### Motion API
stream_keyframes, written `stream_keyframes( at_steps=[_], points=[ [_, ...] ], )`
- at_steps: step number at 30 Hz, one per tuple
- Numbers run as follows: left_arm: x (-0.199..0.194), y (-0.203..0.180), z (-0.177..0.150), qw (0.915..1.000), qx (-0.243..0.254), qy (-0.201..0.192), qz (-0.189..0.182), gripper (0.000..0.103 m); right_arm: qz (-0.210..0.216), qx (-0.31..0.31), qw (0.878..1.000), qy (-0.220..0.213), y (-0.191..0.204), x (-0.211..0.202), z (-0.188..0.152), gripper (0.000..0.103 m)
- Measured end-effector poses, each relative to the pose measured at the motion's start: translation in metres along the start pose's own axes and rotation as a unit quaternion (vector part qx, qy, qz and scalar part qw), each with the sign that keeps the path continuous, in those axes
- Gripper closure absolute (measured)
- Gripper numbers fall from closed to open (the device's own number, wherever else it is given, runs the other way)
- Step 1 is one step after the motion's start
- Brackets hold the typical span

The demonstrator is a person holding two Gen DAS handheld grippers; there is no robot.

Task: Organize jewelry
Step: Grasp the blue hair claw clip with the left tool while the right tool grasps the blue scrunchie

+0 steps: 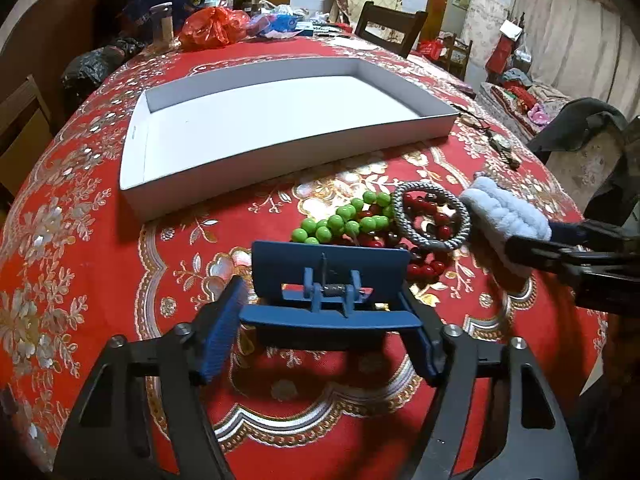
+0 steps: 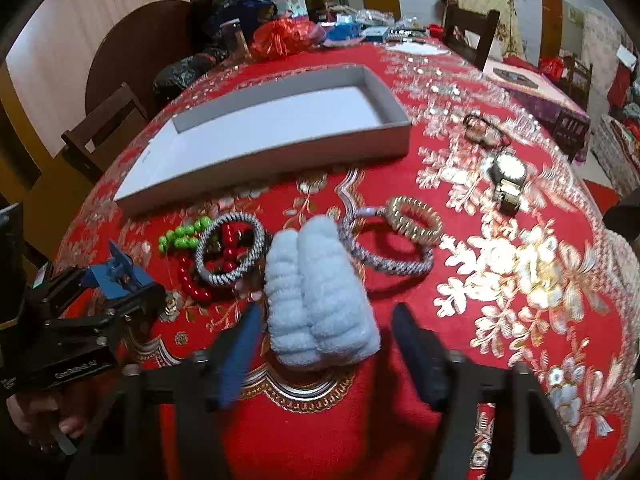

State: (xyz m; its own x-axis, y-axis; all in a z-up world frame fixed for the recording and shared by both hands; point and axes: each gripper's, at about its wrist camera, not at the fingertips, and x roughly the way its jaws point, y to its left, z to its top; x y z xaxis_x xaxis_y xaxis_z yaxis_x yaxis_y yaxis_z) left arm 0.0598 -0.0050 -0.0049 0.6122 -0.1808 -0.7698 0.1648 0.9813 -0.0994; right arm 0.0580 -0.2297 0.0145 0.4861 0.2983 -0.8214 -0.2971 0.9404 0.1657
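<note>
Cardboard tray (image 1: 280, 160), white and shallow, lies open on the red floral tablecloth (image 1: 100, 280) beyond the jewellery. Its floor shows bare from wall to wall in both views. None of the pieces is in it.

Nearest the cameras, the right tongs' fingers are smeared with blur in their own view. In the left view only a dark part of them shows at the right edge. A hand (image 2: 40, 420) at the lower left of the right view is cut off by the frame. Red beads (image 1: 428, 268) run partly under a grey braided ring (image 1: 436, 188), so where the strand ends is hard to trace. Green beads (image 1: 340, 216) lie touching them on the tray side. Further right sit a second grey braided bangle (image 2: 400, 266) and a gold coiled bangle (image 2: 412, 202) overlapping it. A watch (image 2: 508, 170) lies beyond these, too blurred to read. Bags and a bottle at the table's far end are too small to make out.

The left tongs (image 1: 322, 292) stand about halfway open, their 2 blue pads pinching the ends of a blue hair clip (image 1: 332, 272) just short of the beads. The right tongs (image 2: 326, 312) are partly open around a fluffy pale-blue scrunchie (image 2: 316, 296). It lies between the fingers with its far end beside the braided ring. One finger meets its side. I cannot tell whether the other presses it.
</note>
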Motion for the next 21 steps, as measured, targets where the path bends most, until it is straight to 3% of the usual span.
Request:
stream_keyframes(
  at_steps=[3,9,15,19,21],
  points=[
    [-0.001,0.002,-0.001,1.0000,-0.006,-0.004,-0.005,0.038,-0.012,-0.019,1.000,-0.008,0.007,0.001,-0.001,0.056],
    [-0.006,0.011,-0.003,0.9991,-0.025,-0.013,-0.032,0.038,-0.010,0.007,1.000,-0.012,0.000,0.003,-0.005,0.056],
    [-0.006,0.009,-0.003,0.9993,-0.024,-0.010,-0.028,0.038,-0.019,0.006,1.000,-0.023,0.002,0.003,-0.008,0.056],
    [-0.006,0.009,-0.003,0.9993,-0.024,-0.010,-0.028,0.038,-0.001,0.047,0.998,-0.039,-0.006,0.001,-0.010,0.056],
    [-0.006,0.009,-0.003,0.9993,-0.024,-0.010,-0.028,0.038,0.002,0.045,0.999,-0.027,-0.007,0.001,-0.008,0.056]
  ],
)
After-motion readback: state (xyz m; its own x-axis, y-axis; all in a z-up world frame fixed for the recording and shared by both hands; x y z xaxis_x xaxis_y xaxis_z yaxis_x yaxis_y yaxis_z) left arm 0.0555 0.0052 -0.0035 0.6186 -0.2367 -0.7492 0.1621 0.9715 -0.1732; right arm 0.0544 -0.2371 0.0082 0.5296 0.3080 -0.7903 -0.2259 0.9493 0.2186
